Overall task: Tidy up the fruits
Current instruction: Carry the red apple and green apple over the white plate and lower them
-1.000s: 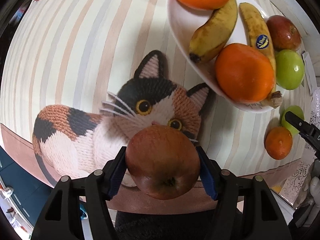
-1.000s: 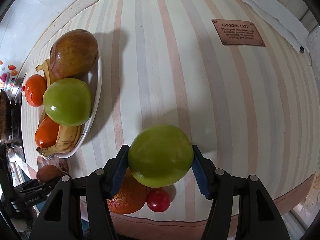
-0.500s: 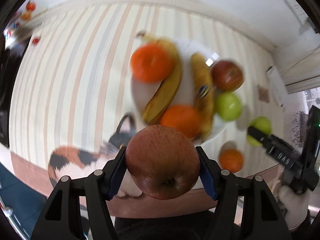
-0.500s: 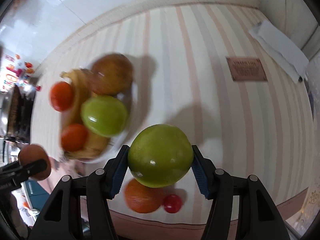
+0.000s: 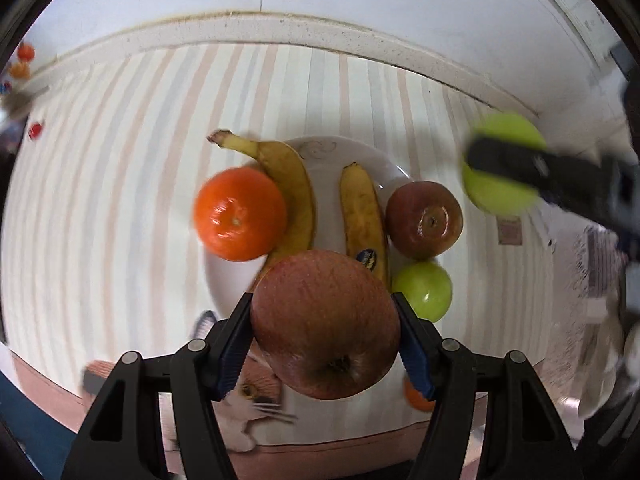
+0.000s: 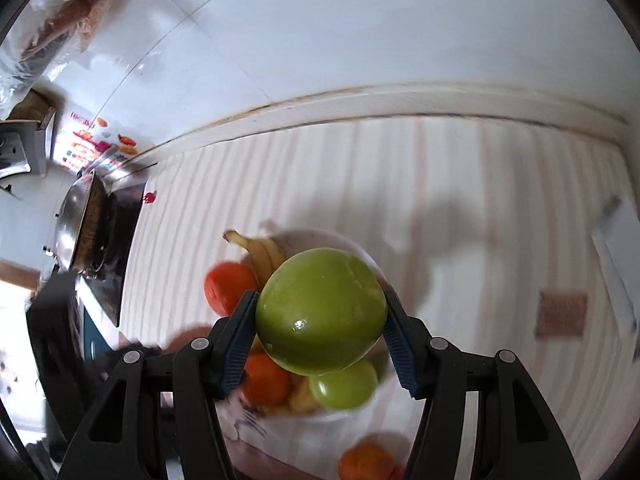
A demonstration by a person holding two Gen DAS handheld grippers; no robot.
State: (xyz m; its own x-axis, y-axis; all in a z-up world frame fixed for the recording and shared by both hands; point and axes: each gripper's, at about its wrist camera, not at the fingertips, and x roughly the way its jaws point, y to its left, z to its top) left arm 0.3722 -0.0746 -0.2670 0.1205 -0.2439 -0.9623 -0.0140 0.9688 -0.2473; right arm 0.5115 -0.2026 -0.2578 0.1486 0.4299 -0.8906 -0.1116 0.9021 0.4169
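Both grippers rose over the plate [image 5: 384, 160], left gripper [image 5: 325, 336] clamping red apple [image 5: 325, 328], right gripper [image 6: 320, 320] clamping green apple [image 6: 320, 312], ready to drop.

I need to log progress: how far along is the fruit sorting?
Done: plate holds two bananas, an orange, a red and a green apple. In hand: left gripper grips a red apple, right gripper a green apple. Left: one orange off the plate.
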